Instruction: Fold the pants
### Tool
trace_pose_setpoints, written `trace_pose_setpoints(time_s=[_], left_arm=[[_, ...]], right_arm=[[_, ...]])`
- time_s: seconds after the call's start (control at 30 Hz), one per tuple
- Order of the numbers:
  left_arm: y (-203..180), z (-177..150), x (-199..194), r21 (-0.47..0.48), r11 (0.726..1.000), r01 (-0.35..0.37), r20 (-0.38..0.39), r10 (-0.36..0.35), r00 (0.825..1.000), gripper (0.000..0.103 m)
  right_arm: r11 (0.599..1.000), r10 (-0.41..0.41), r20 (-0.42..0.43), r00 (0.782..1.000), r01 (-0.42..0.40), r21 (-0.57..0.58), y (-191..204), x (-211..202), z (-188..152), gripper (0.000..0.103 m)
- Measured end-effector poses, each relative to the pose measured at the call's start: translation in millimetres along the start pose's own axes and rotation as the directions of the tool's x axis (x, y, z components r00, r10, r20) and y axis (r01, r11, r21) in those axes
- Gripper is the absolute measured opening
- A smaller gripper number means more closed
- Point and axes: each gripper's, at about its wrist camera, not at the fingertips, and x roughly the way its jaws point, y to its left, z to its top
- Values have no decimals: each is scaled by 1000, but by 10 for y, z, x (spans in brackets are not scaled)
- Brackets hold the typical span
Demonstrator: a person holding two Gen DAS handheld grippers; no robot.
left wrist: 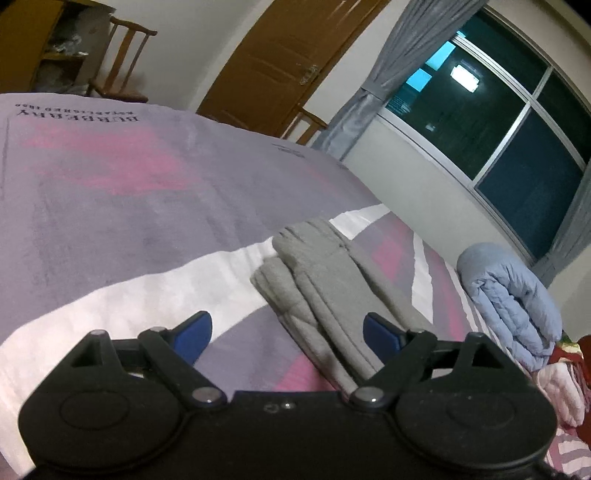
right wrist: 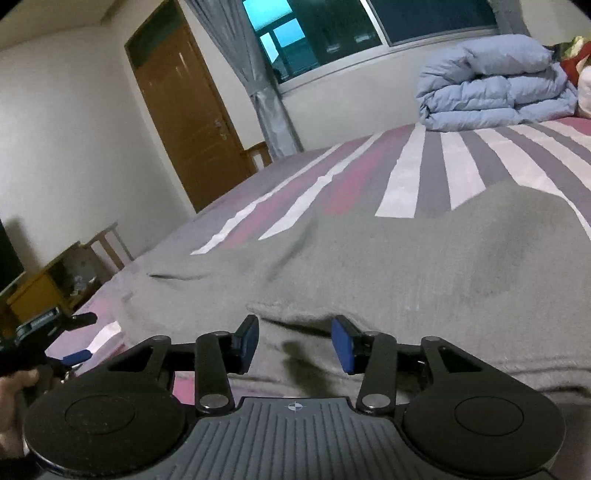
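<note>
The grey pants (left wrist: 325,266) lie in a folded, layered bundle on the striped bed cover (left wrist: 110,192). My left gripper (left wrist: 288,332) hovers open over their near end, its right blue pad (left wrist: 380,332) above the cloth and its left one above the cover. In the right wrist view the pants (right wrist: 406,266) fill the foreground as a broad grey sheet. My right gripper (right wrist: 295,343) sits low over them, open, with a gap between the blue pads (right wrist: 341,345) and nothing pinched. The left gripper (right wrist: 79,338) and the hand holding it (right wrist: 14,384) show at the left edge.
A folded light-blue duvet (right wrist: 495,85) lies at the far side of the bed by the window (right wrist: 369,29). Red and white bedding (left wrist: 569,373) sits beside it. A brown door (right wrist: 184,122), a grey curtain (right wrist: 266,96) and wooden chairs (left wrist: 122,62) stand beyond the bed.
</note>
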Motion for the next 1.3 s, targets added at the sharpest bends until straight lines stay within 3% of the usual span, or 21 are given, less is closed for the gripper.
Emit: trace_pose_setpoints(time_s=[0.17, 0.33, 0.47, 0.67, 0.73, 0.93, 1.07, 1.17, 1.23, 1.3], left_arm=[[11, -4, 7, -2, 1000, -14, -2, 14, 1000, 82], [-59, -16, 56, 26, 1000, -5, -19, 5, 1000, 83], [-63, -31, 52, 19, 1000, -5, -18, 6, 1000, 83], [-29, -18, 31, 8, 1000, -12, -13, 12, 1000, 83], [-29, -15, 33, 10, 1000, -14, -13, 14, 1000, 83], [-26, -17, 27, 3, 1000, -8, -14, 8, 1000, 83], [-1, -19, 29, -7, 1000, -7, -14, 7, 1000, 83], [-5, -24, 34, -4, 1000, -18, -12, 18, 1000, 82], [-79, -21, 62, 70, 994, -88, -22, 89, 996, 79], [-217, -12, 99, 199, 968, -152, -21, 159, 987, 78]], right_arm=[[999, 22, 18, 1000, -23, 27, 127, -82, 23, 45], [999, -23, 64, 998, 20, 43, 95, -245, -4, 45], [982, 41, 28, 999, -46, 185, 41, -123, 21, 45], [935, 68, 21, 997, -71, 347, 39, 40, -74, 44], [943, 23, 21, 999, -29, 330, 62, 26, -73, 44], [928, -12, 19, 1000, 4, 374, 27, 64, -22, 44], [978, -48, 25, 999, 42, 207, 285, 37, -6, 44], [992, -122, 39, 992, 123, -15, 473, -10, 57, 45], [952, -185, 42, 982, 190, -241, 617, 40, 69, 45], [898, -204, 23, 979, 197, -395, 708, 112, 38, 45]])
